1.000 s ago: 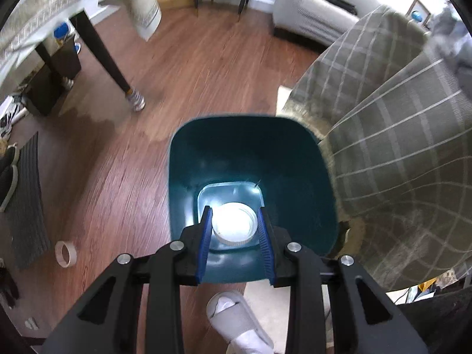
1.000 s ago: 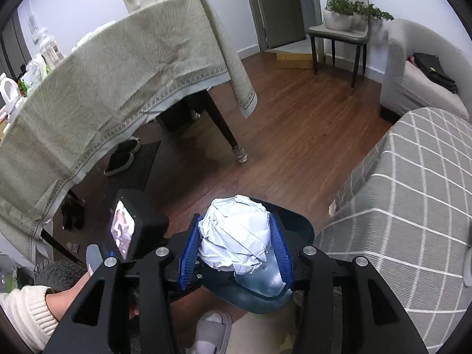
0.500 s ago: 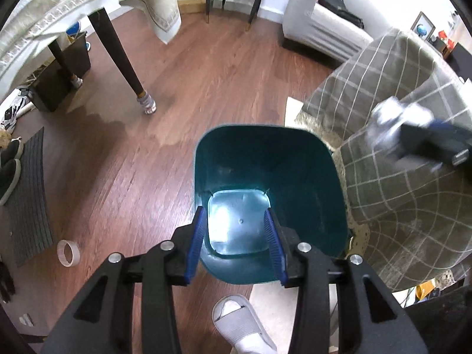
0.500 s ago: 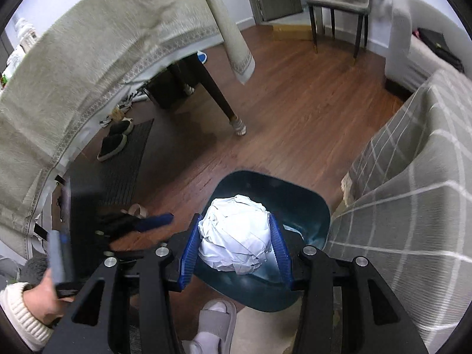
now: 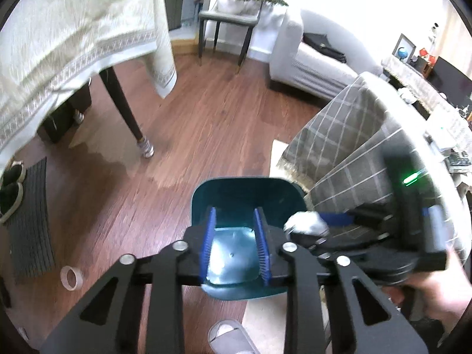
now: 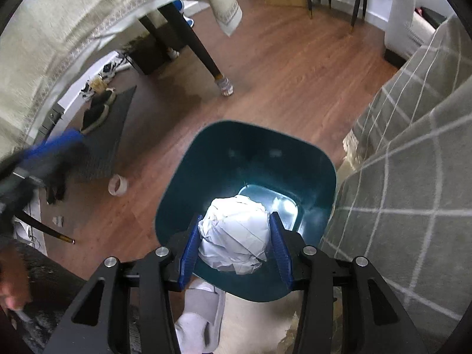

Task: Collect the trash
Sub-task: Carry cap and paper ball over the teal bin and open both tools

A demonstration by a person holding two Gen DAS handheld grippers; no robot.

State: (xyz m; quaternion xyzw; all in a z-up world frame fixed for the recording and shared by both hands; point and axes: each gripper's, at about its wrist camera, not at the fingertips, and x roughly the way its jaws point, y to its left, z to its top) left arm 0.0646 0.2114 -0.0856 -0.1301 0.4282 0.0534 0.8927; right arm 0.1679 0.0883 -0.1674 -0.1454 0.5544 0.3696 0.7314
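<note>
A teal bin (image 5: 244, 181) stands on the wood floor beside a plaid-covered sofa. My left gripper (image 5: 234, 215) hovers above its near rim, shut, with nothing between the blue pads and only the bin's pale glossy bottom showing in the gap. My right gripper (image 6: 235, 221) is shut on a crumpled white paper ball (image 6: 236, 236) and points down over the bin's (image 6: 236, 159) open mouth. In the left wrist view the right gripper (image 5: 312, 227), held by a hand, comes in from the right with the paper ball (image 5: 305, 222) at the bin's rim.
A tape roll (image 6: 118, 185) and a small scrap (image 6: 58, 220) lie on the floor left of the bin. A cloth-covered table with a dark leg (image 5: 126, 118) stands behind. The plaid sofa (image 6: 413, 177) crowds the bin's right side. A slippered foot (image 6: 200, 318) is just below it.
A white round item that sat between the left jaws is gone from them; that gripper rose and its jaws narrowed. The right gripper came down over the bin with the paper ball.
</note>
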